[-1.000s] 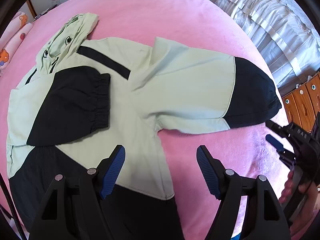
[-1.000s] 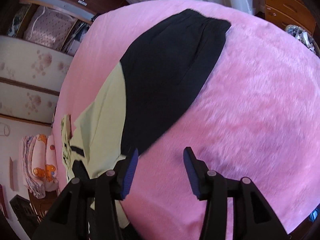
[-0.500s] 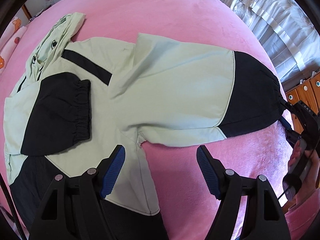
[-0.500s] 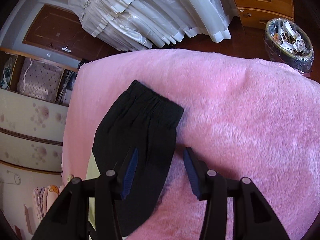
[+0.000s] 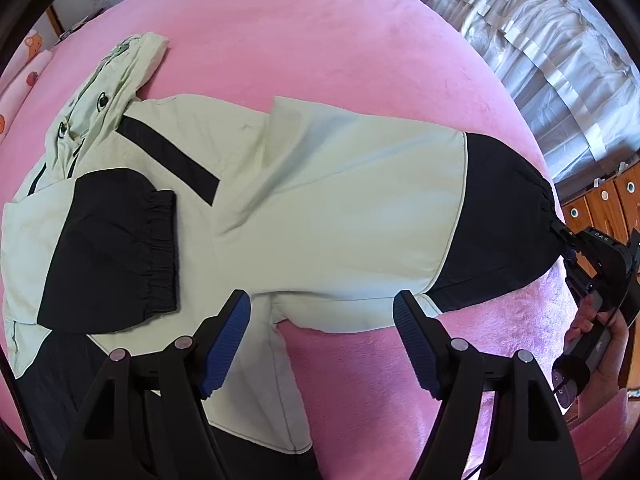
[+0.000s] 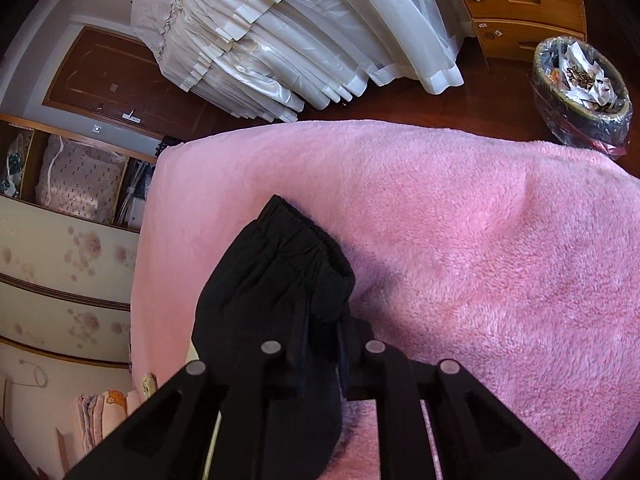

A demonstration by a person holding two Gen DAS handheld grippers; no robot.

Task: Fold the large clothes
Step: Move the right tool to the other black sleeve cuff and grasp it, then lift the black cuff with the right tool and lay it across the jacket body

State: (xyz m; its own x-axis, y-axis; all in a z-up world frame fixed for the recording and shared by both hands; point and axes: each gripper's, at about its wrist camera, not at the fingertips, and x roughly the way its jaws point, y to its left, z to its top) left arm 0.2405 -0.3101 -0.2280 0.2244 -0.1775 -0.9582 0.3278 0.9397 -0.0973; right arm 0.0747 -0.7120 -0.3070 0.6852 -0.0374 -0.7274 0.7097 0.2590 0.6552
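A pale green and black jacket (image 5: 320, 200) lies spread on the pink blanket (image 5: 320, 40), its hood (image 5: 116, 76) at the far left. One black-cuffed sleeve (image 5: 116, 240) is folded across the body. The other sleeve (image 5: 504, 220) stretches out to the right. My left gripper (image 5: 320, 304) hangs open over the armpit and the lower edge of that sleeve, holding nothing. My right gripper (image 6: 322, 332) is closing on the black cuff (image 6: 296, 248), with the fabric bunched between its fingers. In the left wrist view my right gripper (image 5: 562, 236) pinches the cuff's end.
A hand (image 5: 600, 344) holds the right gripper's handle at the bed's right side. Beyond the blanket's edge (image 6: 360, 128) are a white curtain (image 6: 304, 32), wooden drawers (image 6: 520, 4) and a full waste basket (image 6: 580, 88) on dark floor.
My right gripper came in to the sleeve end and its jaws drew together on the black cuff. My left gripper drifted right along the jacket and stayed open.
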